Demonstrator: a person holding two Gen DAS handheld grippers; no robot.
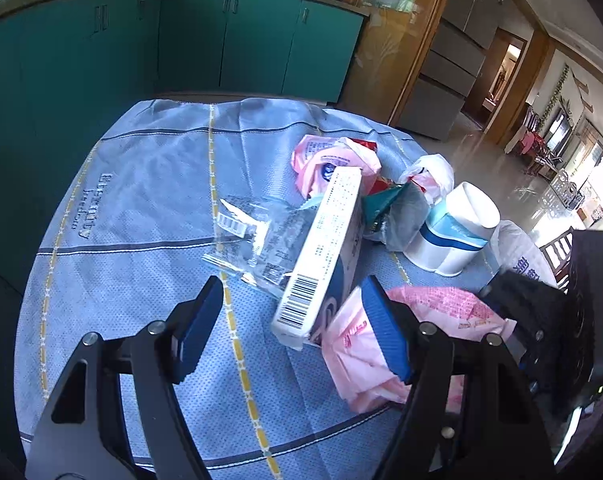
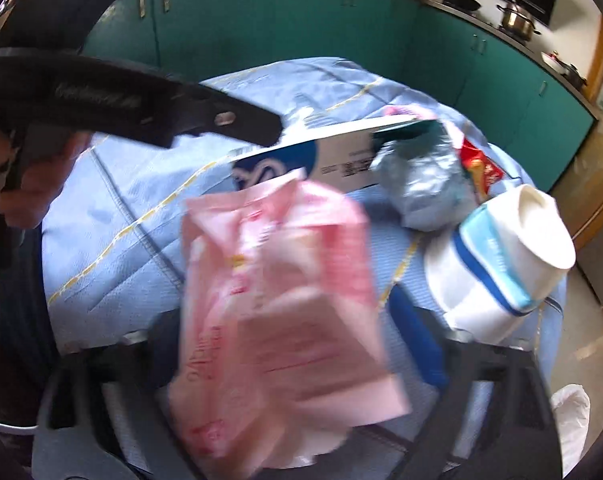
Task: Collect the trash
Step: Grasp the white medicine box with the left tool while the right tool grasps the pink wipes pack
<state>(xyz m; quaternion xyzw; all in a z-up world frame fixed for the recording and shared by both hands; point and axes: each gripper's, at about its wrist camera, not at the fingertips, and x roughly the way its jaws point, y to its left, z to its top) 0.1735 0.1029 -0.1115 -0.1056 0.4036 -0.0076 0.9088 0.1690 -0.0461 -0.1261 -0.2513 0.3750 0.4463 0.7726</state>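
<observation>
Trash lies on a round table under a blue cloth [image 1: 141, 200]. My left gripper [image 1: 291, 284] hovers open above the cloth, with the near end of a white barcode box [image 1: 321, 248] just beyond its fingertips. A crumpled pink plastic wrapper [image 1: 441, 308] lies to the right of its right finger. In the right wrist view that pink wrapper [image 2: 281, 280] fills the space between the fingers of my right gripper [image 2: 285, 312], which is shut on it; the left pad is hidden behind it. The white box [image 2: 341, 152] lies behind the wrapper.
A clear plastic bag [image 1: 253, 236], another pink wrapper [image 1: 325, 160], a silvery teal snack bag [image 1: 397, 212], a white plastic bag [image 1: 429, 172] and a white container with a blue band [image 1: 453, 232] crowd the table's right half. Teal cabinets [image 1: 181, 40] stand behind. A hand [image 2: 33, 184] holds the left gripper.
</observation>
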